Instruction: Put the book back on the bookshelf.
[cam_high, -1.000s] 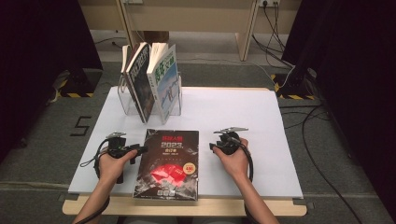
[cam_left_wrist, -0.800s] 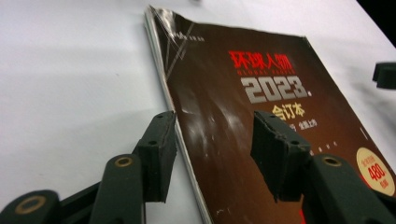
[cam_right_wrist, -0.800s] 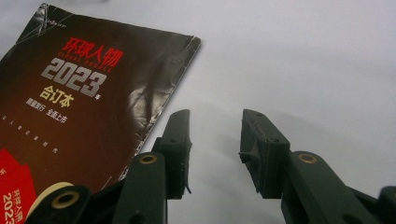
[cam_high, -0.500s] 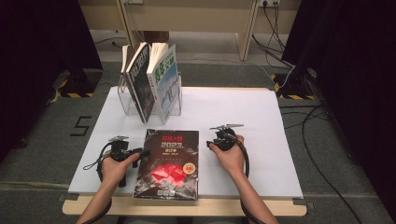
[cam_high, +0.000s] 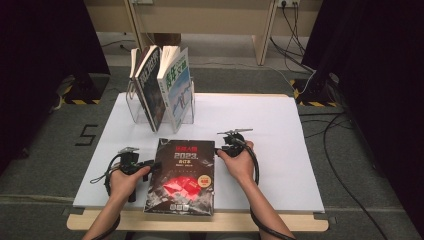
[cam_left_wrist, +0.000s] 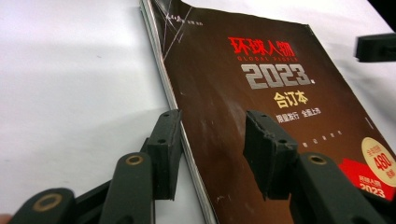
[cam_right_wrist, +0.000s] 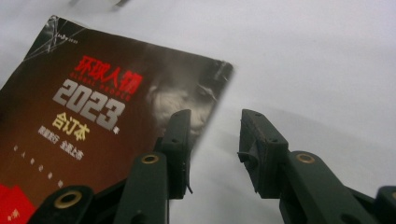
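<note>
Left side of the desk (cam_high: 280, 115): left hand-held gripper (cam_high: 150, 166) sits at the spine edge of the magazine (cam_high: 182, 175), roughly mid-length. In the left gripper view its jaws straddle that edge, 1 over the white desk surface, 1 over the cover. They have just been closing, yet a gap shows on both sides; spread, nothing pinched.

Centre: the magazine lies flat, cover up, near the front edge of the desk, between the 2 hands. It is a thick bound volume with a glossy dark cover. I judge it heavy for 1 jaw pair, floppy if lifted by a corner, and slick on the cover. The spine side looks stiffest, so the best hold is probably there, with the far long edge supported.

Writing on the cover: red "环球人物", small "GLOBAL PEOPLE" beneath, silver "2023", yellow "合订本", a yellow round sticker with "480", and "2023" again on a red patch low down.

Behind it: a clear book stand (cam_high: 189, 111) holding 3 upright books (cam_high: 175, 85), leaning; titles too small to read.

Right side: right hand-held gripper (cam_high: 220, 149) is at the magazine's upper right corner. Its jaws have just been closing a little, with 1 over the cover edge and 1 over bare desk. Spread, gripping nothing.
</note>
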